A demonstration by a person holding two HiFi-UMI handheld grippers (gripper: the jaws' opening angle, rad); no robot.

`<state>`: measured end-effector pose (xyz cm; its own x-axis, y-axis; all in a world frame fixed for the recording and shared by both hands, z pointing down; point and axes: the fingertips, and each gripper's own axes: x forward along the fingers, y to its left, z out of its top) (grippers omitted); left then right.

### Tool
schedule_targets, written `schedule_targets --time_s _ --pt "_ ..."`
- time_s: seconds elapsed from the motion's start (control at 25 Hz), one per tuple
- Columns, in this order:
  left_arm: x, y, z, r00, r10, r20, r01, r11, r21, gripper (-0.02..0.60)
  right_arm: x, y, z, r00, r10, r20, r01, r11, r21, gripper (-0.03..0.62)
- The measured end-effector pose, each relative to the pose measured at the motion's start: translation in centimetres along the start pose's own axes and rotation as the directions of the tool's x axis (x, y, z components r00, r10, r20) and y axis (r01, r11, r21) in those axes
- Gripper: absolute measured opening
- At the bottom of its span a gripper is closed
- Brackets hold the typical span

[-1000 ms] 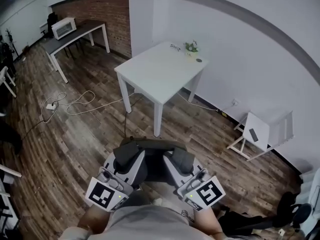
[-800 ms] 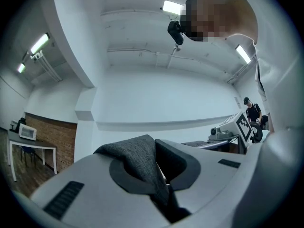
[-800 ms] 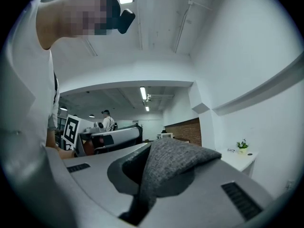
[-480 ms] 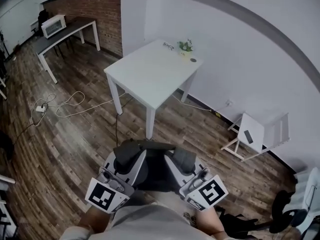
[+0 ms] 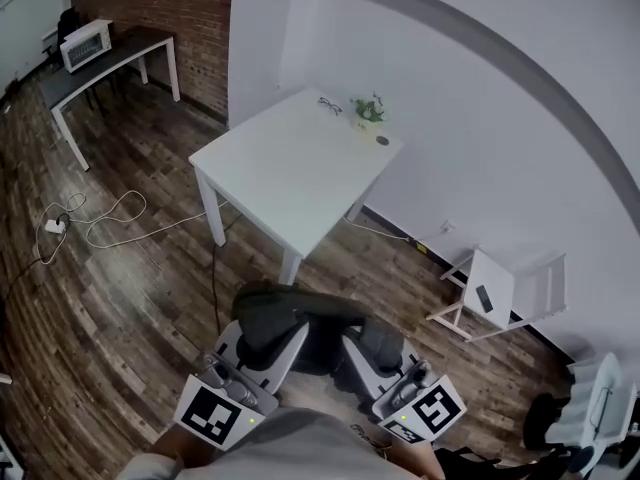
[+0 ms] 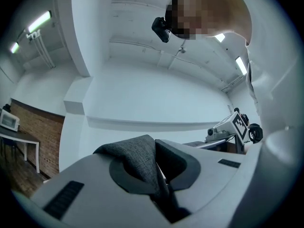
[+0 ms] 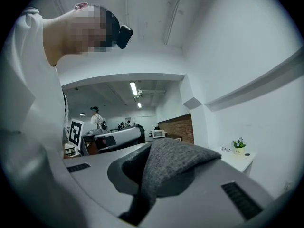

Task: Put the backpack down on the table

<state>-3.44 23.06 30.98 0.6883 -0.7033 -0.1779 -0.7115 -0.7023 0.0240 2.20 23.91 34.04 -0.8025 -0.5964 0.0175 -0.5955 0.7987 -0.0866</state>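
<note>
Backpack (image 5: 300, 318) carried by 2 grippers, not yet on the table (image 5: 262, 183).

The left gripper (image 6: 159, 175) has its jaws closed tight on a fold of the backpack's grey fabric, which bulges up between the 2 pads in the left gripper view. The right gripper (image 7: 142, 194) is clamped the same way on a second fold of grey fabric, seen in the right gripper view. In the head view the dark backpack hangs between both grippers, directly in front of the person, above the wooden floor (image 5: 120, 288) and just short of the table's near corner. The white table top carries a small plant (image 5: 367, 111) and a pair of glasses (image 5: 330, 105) at its far edge, next to the wall. A white chair (image 5: 500, 288) stands to the right. A cable (image 5: 110, 218) lies on the floor to the left.
</note>
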Motion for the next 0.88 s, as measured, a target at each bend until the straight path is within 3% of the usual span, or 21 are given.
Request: schedule_targets --time_s 0.32,0.64,0.88 --pt "3.0 9.3 0.3 0.997 -0.070 -0.025 0.070 0.997 0.017 0.044 9.4 -5.0 1.9 0.999 -0.053 0.001 0.053 0.998 -0.020 0.040" --pt "7.7 15.9 1.1 0.999 -0.031 -0.016 0.031 0.999 0.036 0.044 15.0 -9.7 3.9 1.000 -0.031 0.004 0.031 0.998 -0.053 0.040" --pt "13.0 18.6 1.6 1.000 0.022 0.004 -0.022 0.998 0.066 0.044 17.0 -14.7 5.2 1.000 0.011 0.022 -0.010 0.999 -0.051 0.040"
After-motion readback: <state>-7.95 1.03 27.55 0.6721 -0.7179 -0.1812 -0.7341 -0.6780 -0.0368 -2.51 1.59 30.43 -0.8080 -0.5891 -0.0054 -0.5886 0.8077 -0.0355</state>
